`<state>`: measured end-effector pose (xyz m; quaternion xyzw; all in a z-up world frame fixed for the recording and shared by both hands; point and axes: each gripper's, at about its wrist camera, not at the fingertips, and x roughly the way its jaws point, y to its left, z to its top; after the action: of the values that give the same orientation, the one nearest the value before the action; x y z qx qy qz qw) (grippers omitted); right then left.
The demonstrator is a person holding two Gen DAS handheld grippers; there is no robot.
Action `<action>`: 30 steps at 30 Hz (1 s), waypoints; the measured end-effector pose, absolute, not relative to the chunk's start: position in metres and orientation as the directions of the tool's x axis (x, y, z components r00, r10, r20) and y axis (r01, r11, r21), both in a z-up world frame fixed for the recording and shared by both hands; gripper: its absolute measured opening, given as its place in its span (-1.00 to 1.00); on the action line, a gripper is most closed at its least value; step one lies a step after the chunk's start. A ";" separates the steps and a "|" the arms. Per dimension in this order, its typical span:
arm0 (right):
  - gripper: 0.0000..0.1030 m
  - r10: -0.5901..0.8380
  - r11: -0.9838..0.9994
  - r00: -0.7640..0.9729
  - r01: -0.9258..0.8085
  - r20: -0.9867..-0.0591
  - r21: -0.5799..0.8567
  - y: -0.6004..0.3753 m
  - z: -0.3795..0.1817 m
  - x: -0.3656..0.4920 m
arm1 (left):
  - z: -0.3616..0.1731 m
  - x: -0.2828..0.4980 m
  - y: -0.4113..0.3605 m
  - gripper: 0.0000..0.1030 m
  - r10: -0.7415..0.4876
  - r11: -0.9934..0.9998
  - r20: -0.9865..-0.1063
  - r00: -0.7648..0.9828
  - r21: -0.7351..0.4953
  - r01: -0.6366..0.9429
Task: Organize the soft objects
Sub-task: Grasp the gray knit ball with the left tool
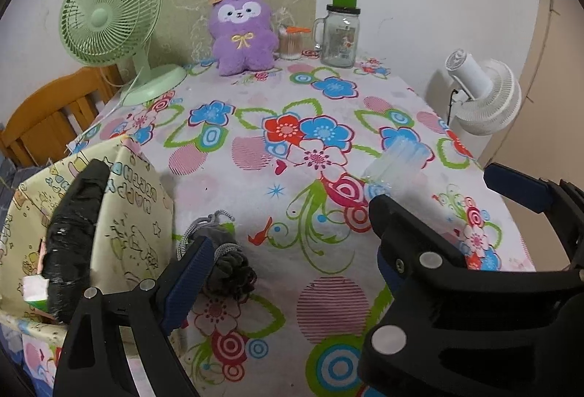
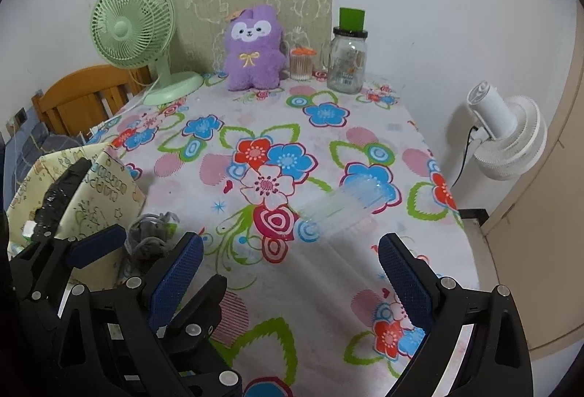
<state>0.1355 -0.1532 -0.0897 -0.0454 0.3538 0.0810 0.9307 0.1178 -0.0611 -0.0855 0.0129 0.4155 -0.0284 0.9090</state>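
Grey knitted fabric, a bunched cloth with a drawstring [image 1: 222, 251], lies on the floral tablecloth [image 1: 292, 178] just past your left gripper [image 1: 288, 243], touching or nearly touching the inner side of its left-hand blue pad [image 1: 189, 273]. Those jaws stand wide apart with nothing between the pads. Your right gripper [image 2: 292, 273] is also spread wide and empty, and from it the same bundle [image 2: 149, 236] sits off to the left, beyond its left finger, so your left hand is clearly the nearer one. The bundle's long axis seems to run roughly along the left gripper's pointing line, drawstring end farthest. Immediately left of it stands the open cream cartoon-print fabric bin [image 1: 138, 214], probably the destination. A clear plastic bottle [image 2: 343, 203] lies ahead of the right gripper, and the purple plush [image 1: 242, 31] sits far ahead by the wall.
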 end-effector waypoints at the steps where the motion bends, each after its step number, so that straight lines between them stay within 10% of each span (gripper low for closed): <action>1: 0.91 0.117 0.983 0.733 -0.183 -0.670 -0.030 -0.153 -0.093 0.138 | -0.088 0.120 -0.060 0.79 -0.037 0.998 -0.759 0.650 -0.001 0.056; 26: 0.91 0.150 0.969 0.662 -0.246 -0.735 -0.025 -0.129 -0.130 0.173 | -0.129 0.138 -0.032 0.78 0.082 0.988 -0.824 0.561 -0.005 -0.152; 30: 0.91 0.141 0.970 0.650 -0.243 -0.746 -0.029 -0.130 -0.137 0.175 | -0.133 0.136 -0.033 0.47 0.082 0.990 -0.813 0.576 -0.001 -0.144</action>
<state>0.1751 -0.1299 -0.1366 -0.0631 0.4044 0.1060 0.9062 0.1364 -0.0331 -0.1327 -0.0335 0.4560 0.0637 0.8870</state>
